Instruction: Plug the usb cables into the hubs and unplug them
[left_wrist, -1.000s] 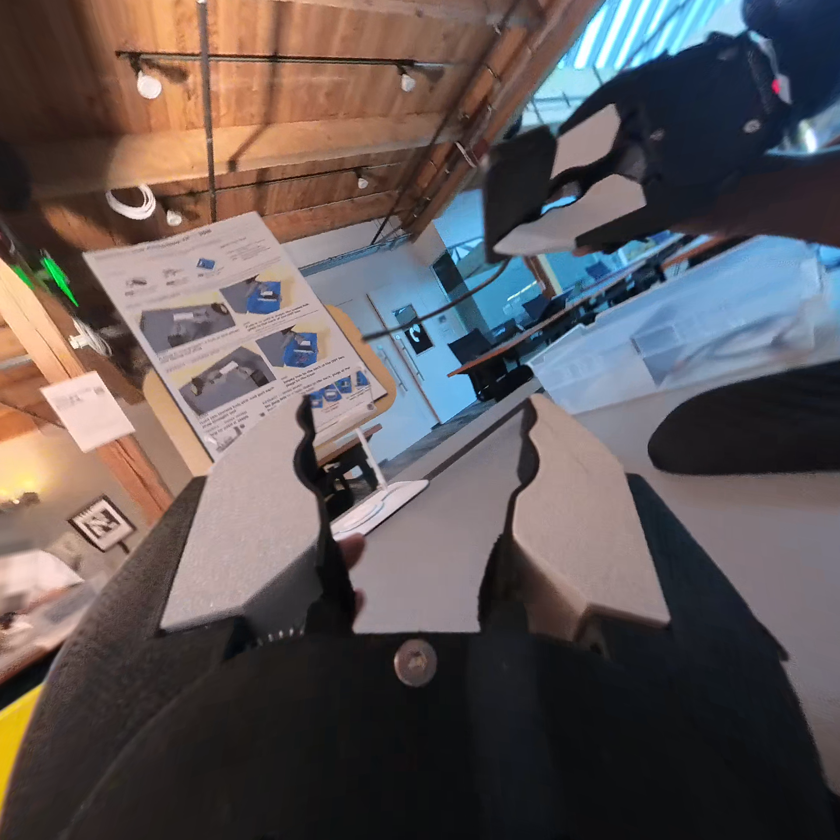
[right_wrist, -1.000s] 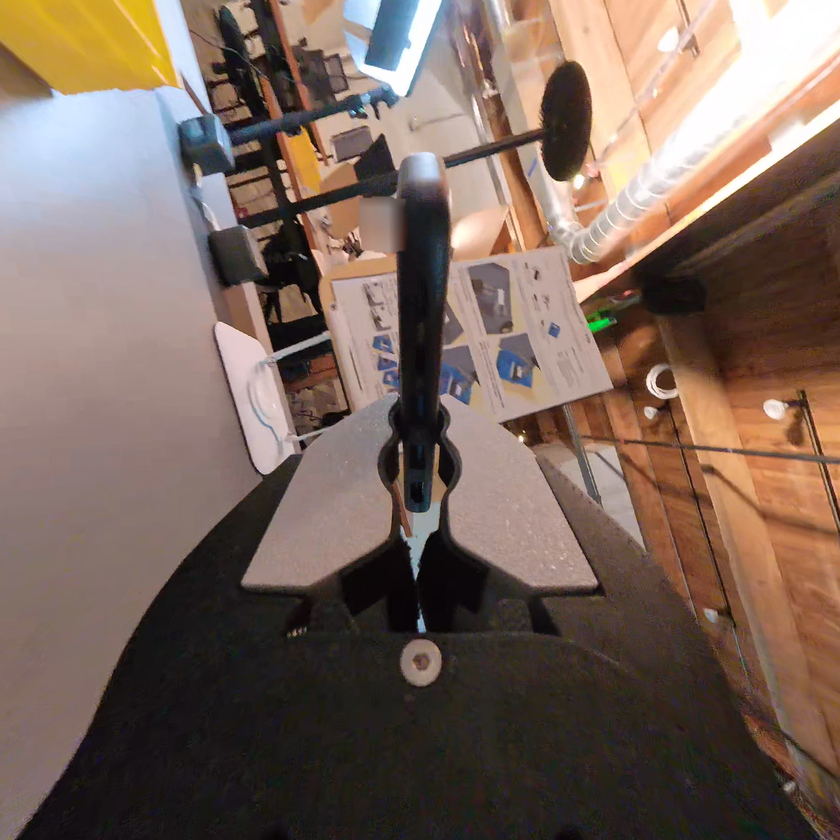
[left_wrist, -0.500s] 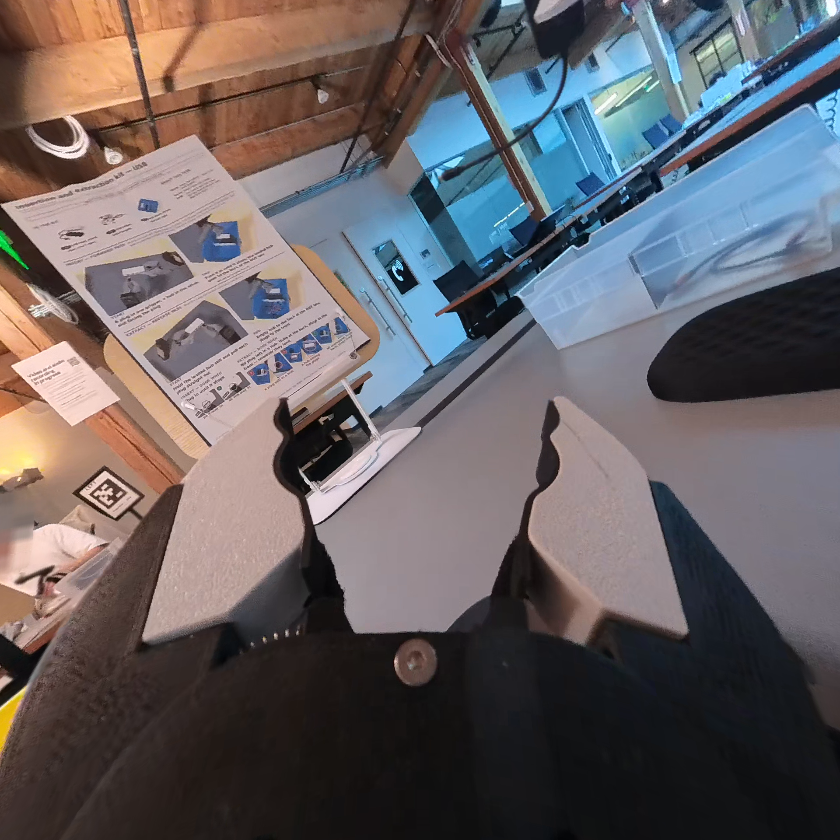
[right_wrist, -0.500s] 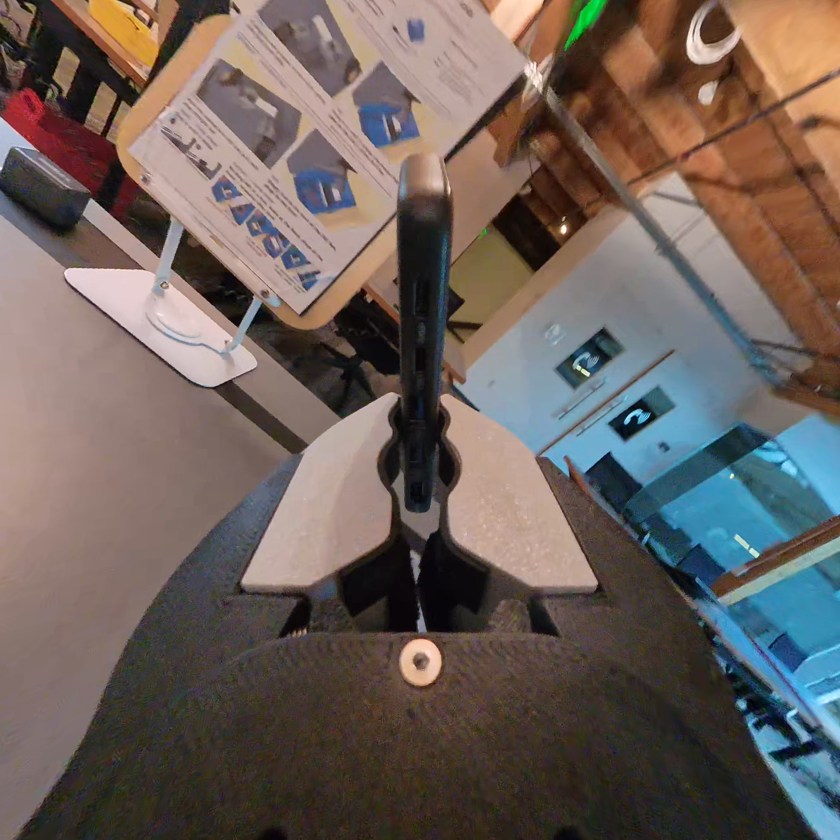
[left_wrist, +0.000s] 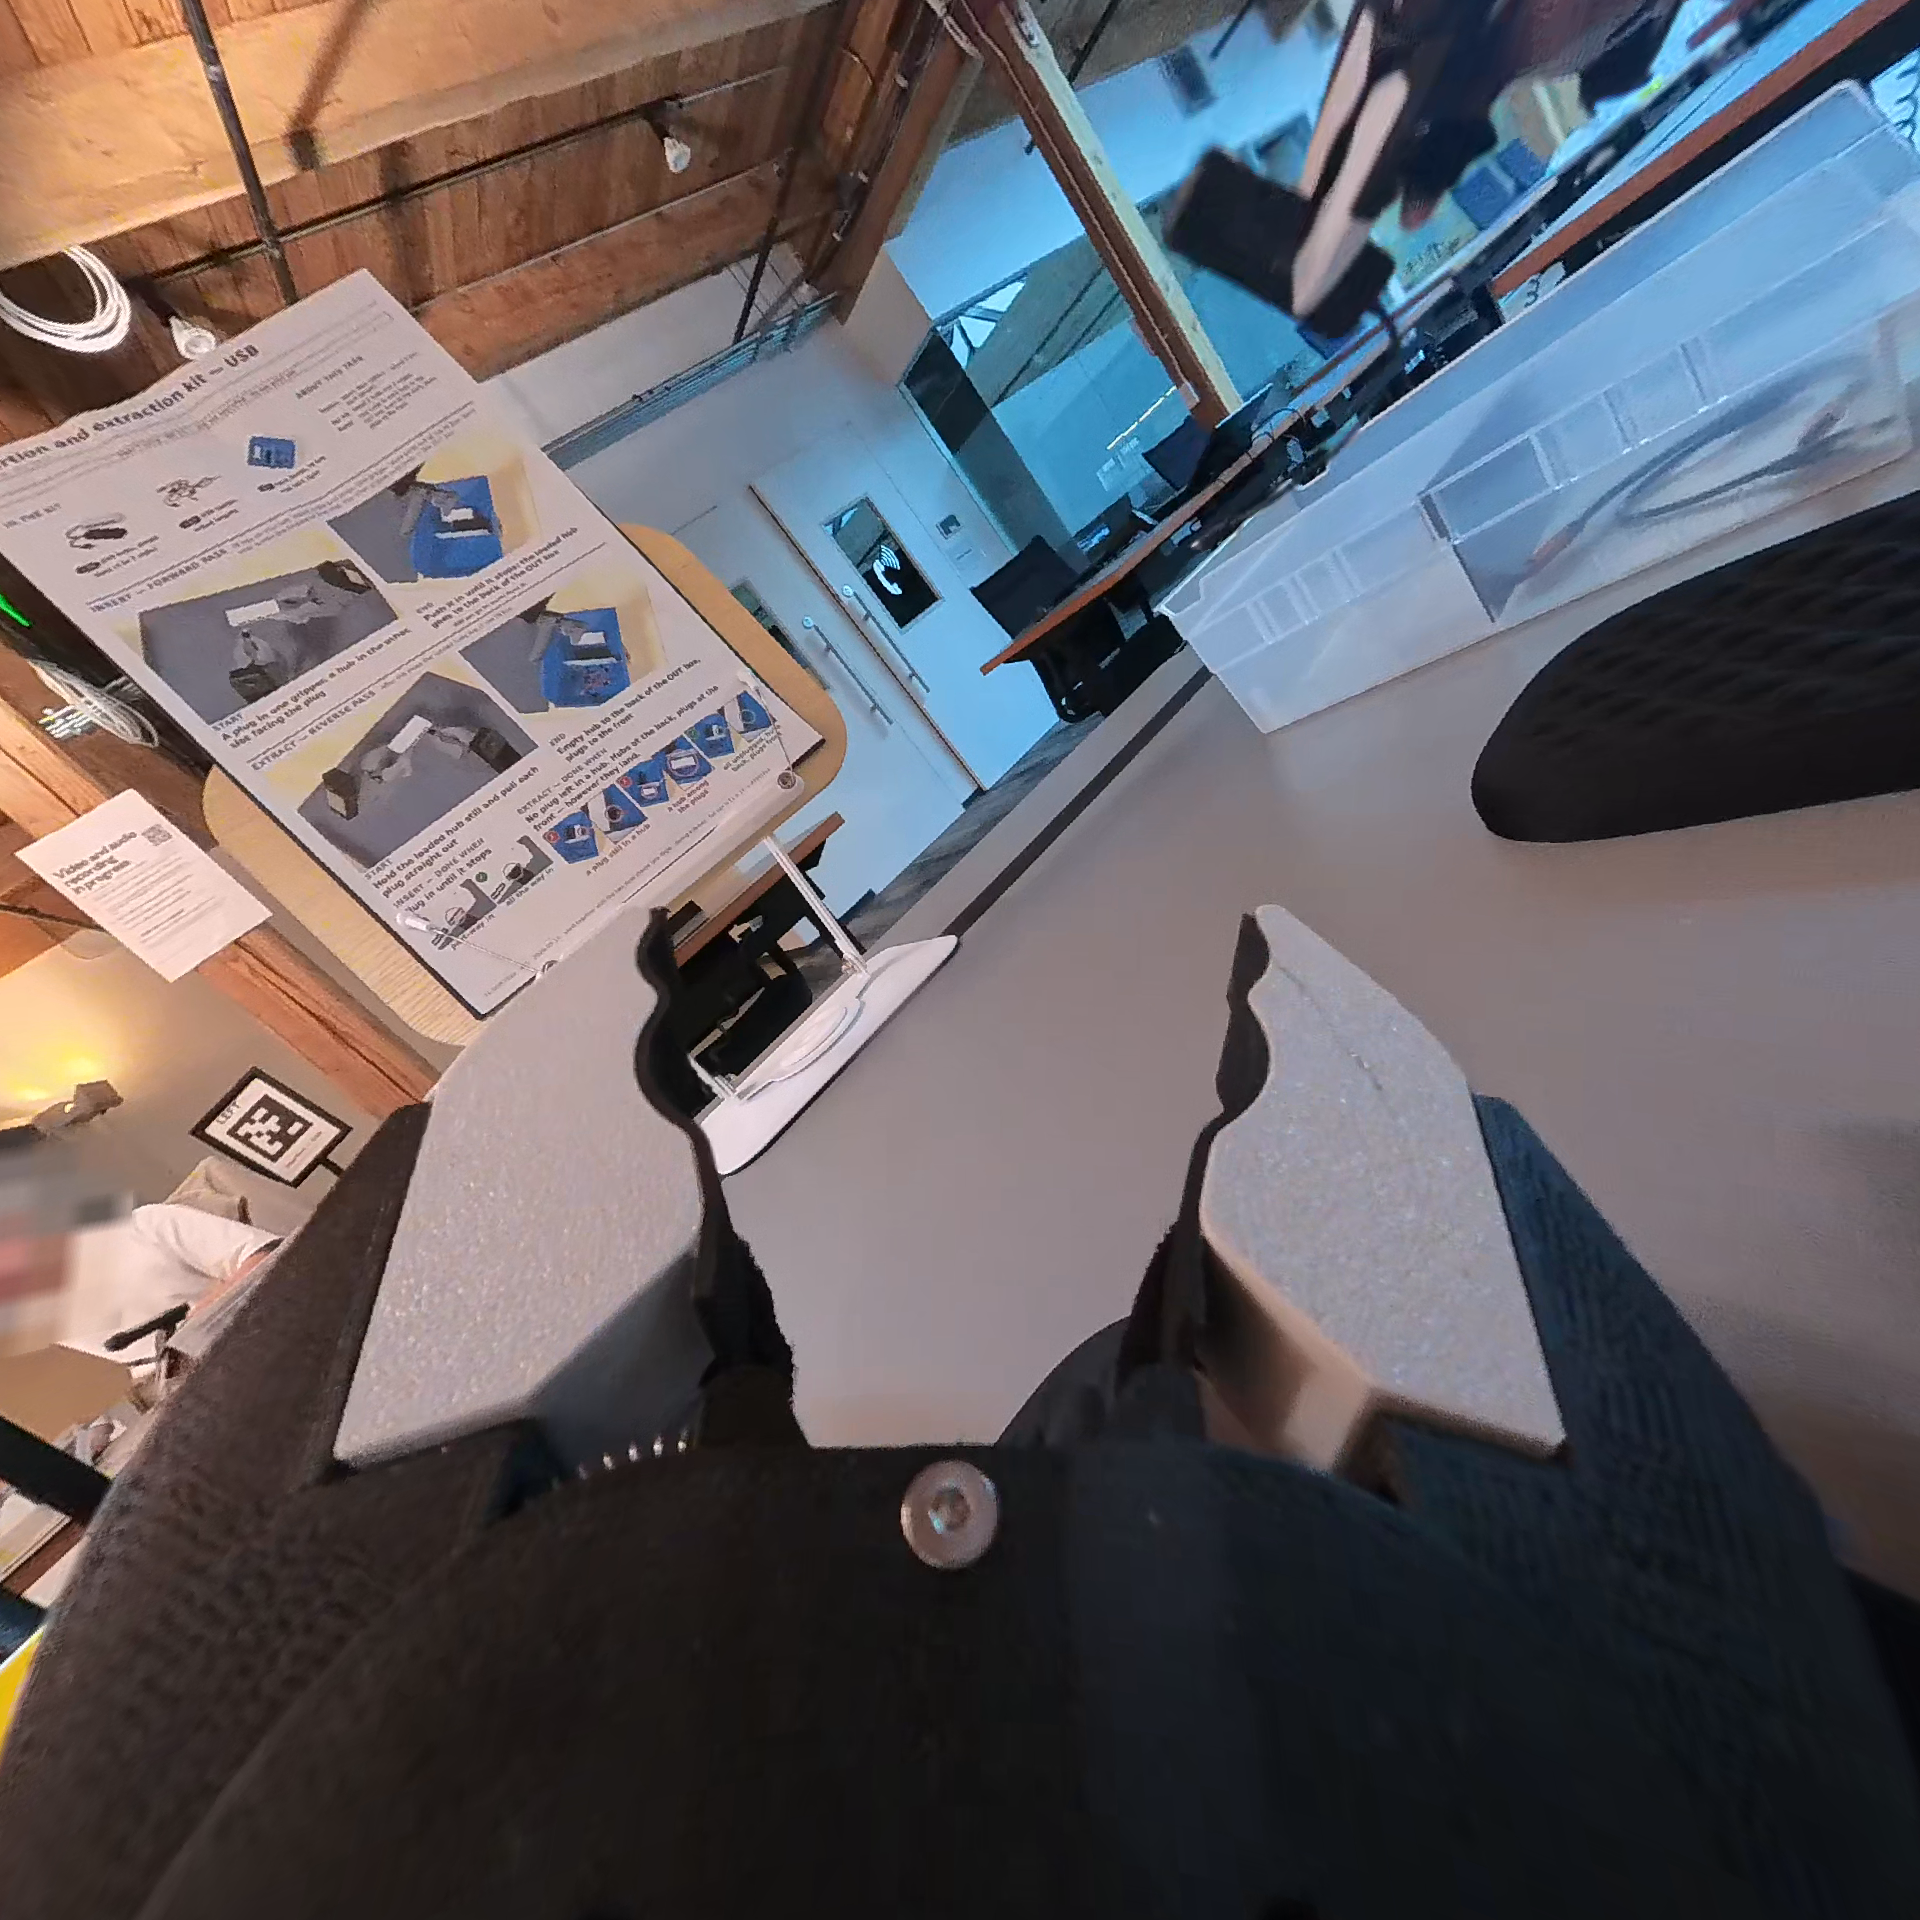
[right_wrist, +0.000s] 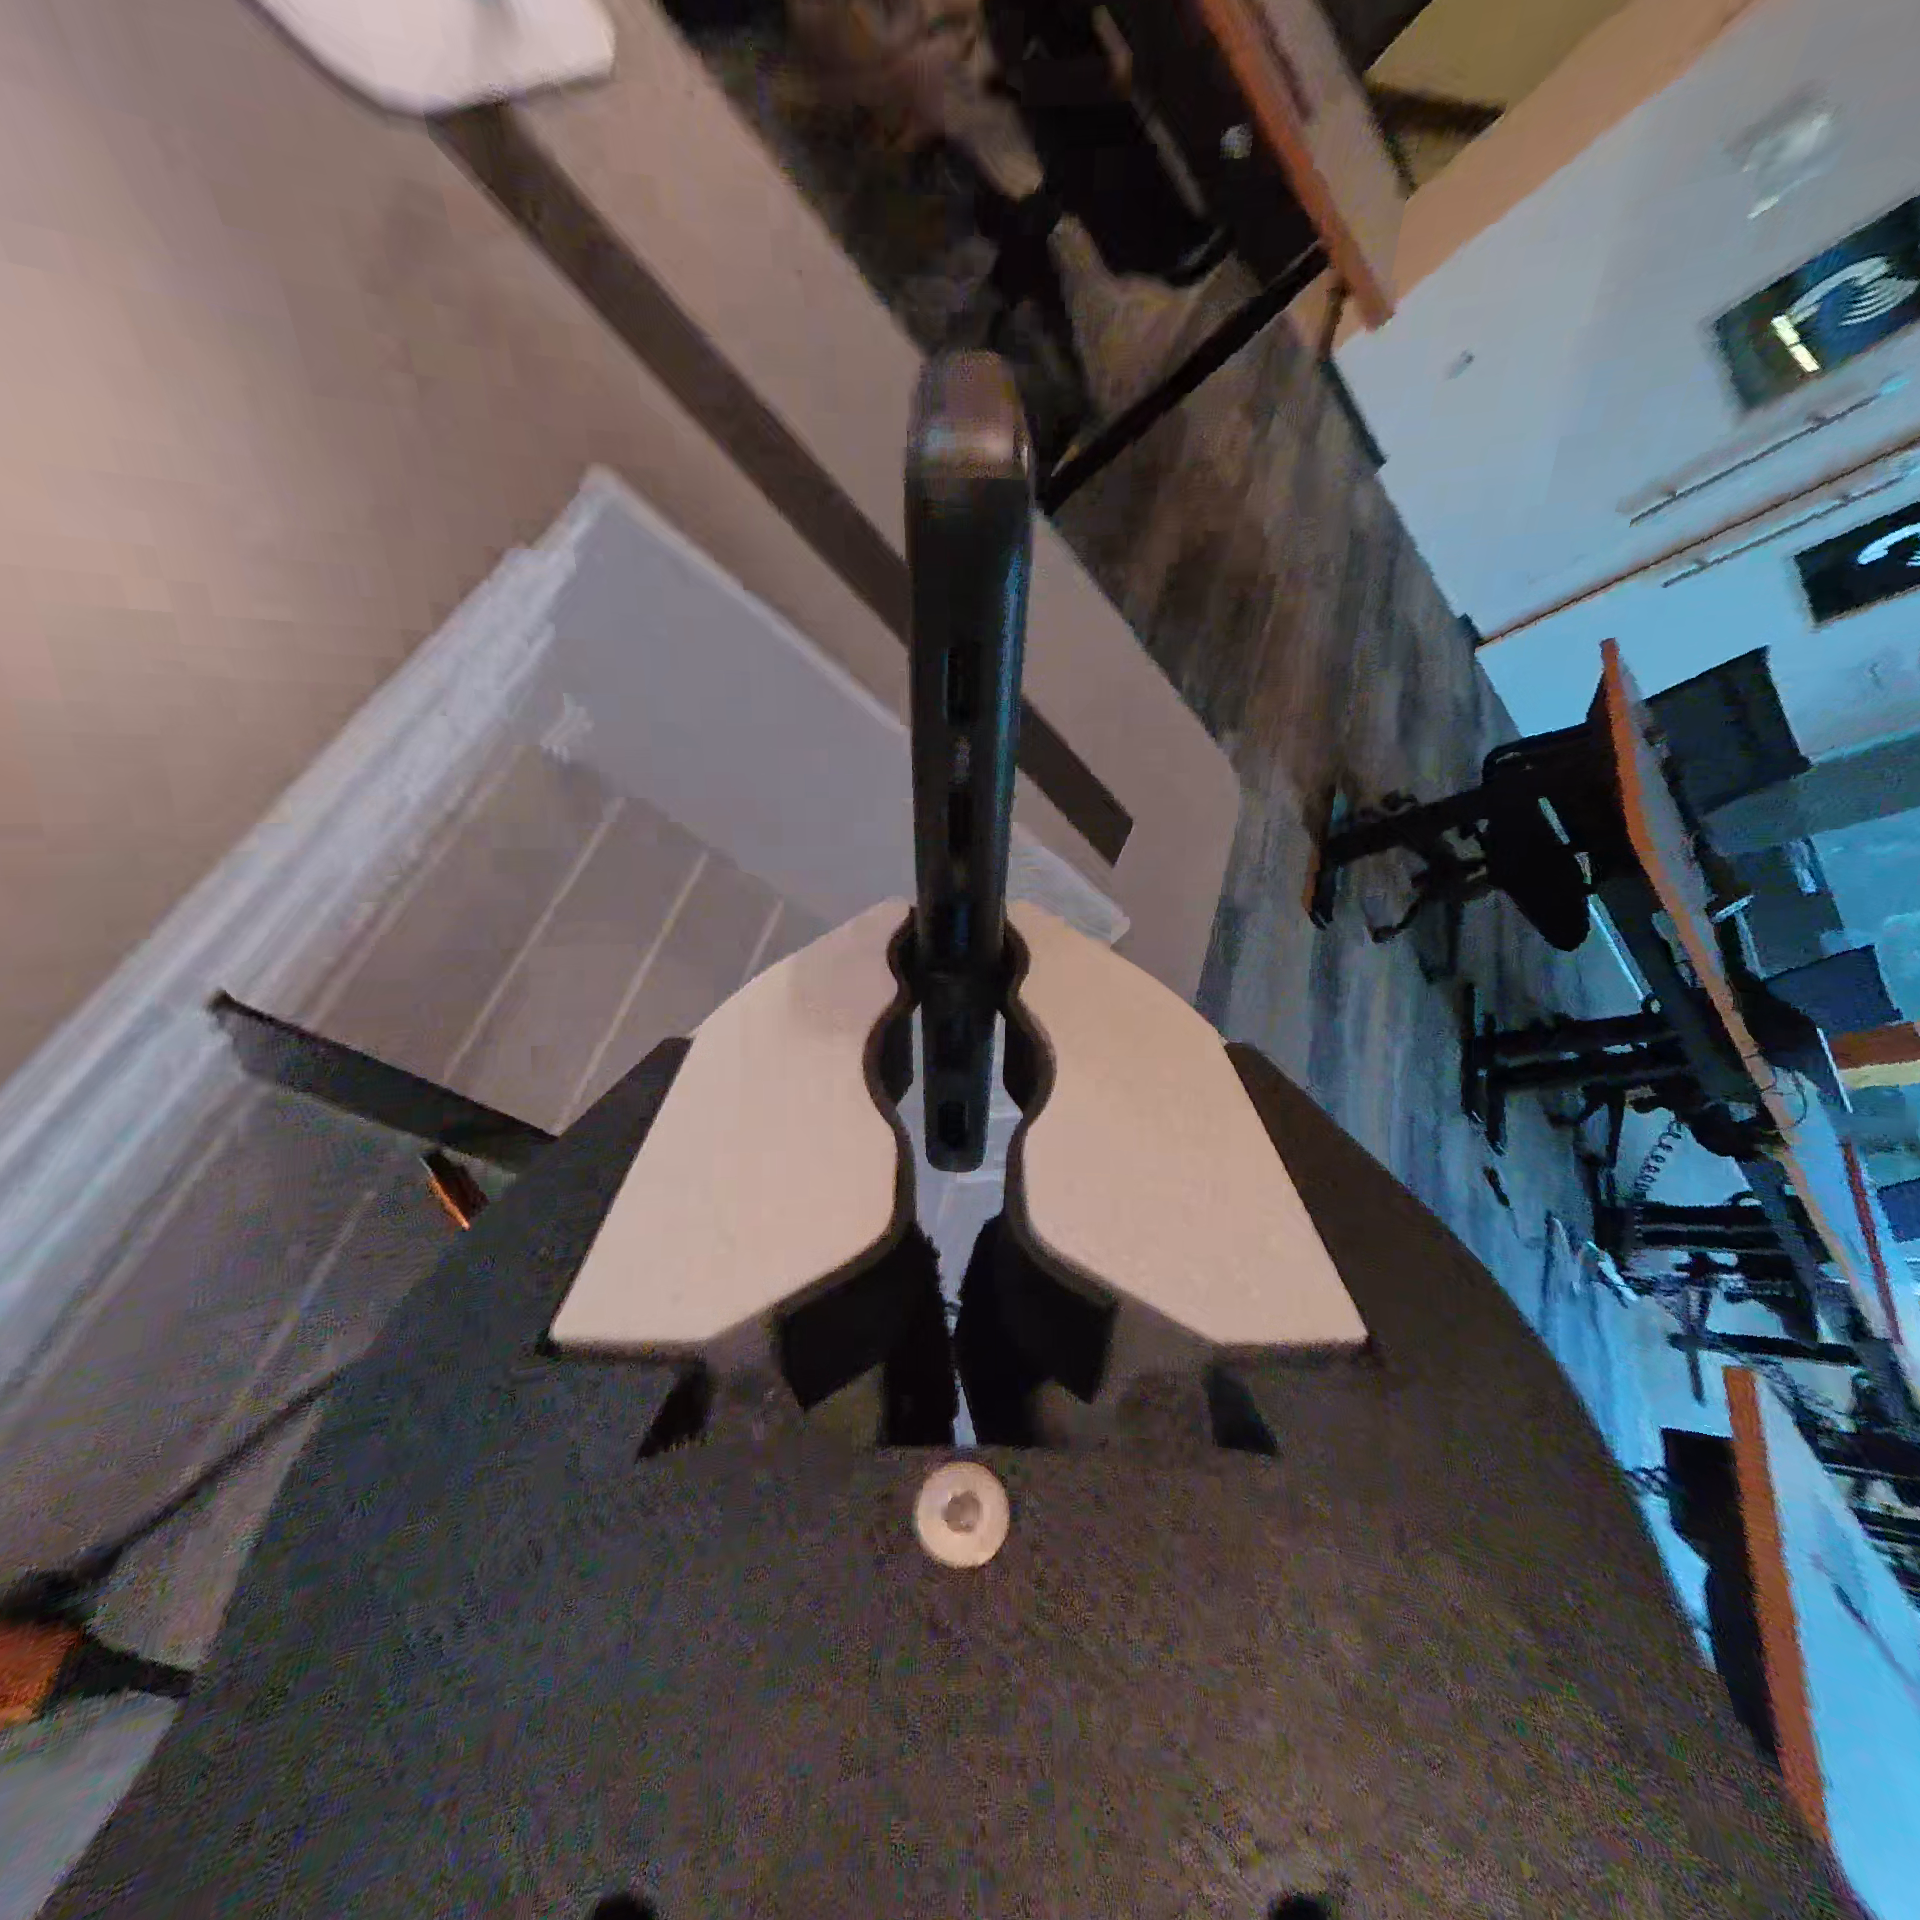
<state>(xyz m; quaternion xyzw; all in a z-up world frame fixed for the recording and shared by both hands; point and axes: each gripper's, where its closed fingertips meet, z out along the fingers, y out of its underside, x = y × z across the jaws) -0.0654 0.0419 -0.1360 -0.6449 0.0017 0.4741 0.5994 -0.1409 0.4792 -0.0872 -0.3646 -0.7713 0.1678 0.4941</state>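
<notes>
Left wrist view shows the grey bench (left_wrist: 1039, 1039), which fills most of the lower picture. On its far right part stands a clear plastic bin (left_wrist: 1558, 520) with compartments, and a thin cable (left_wrist: 1714, 478) lies inside it. In front of the bin a black mesh object (left_wrist: 1704, 707) rests on the bench. On the far left edge a poster board (left_wrist: 416, 644) stands tilted on a white base (left_wrist: 831, 1039). The left gripper (left_wrist: 945, 935) is low over the bench with its two grey fingers spread wide, and nothing is between them. High at the upper right, blurred, the right gripper (left_wrist: 1340, 208) hangs in the air with the dark hub (left_wrist: 1236, 223) in it.

In the right wrist view the right gripper (right_wrist: 961, 925) is pressed together on the hub (right_wrist: 966, 665) and pinches its near end between the notches of the fingers. The hub is a slim black bar. Its long axis runs straight forward along the fingers, and the rounded free end points away from the camera. The narrow side with a row of ports faces the camera. Behind it, blurred, the clear bin (right_wrist: 468, 779) lies on the bench (right_wrist: 208, 312).
</notes>
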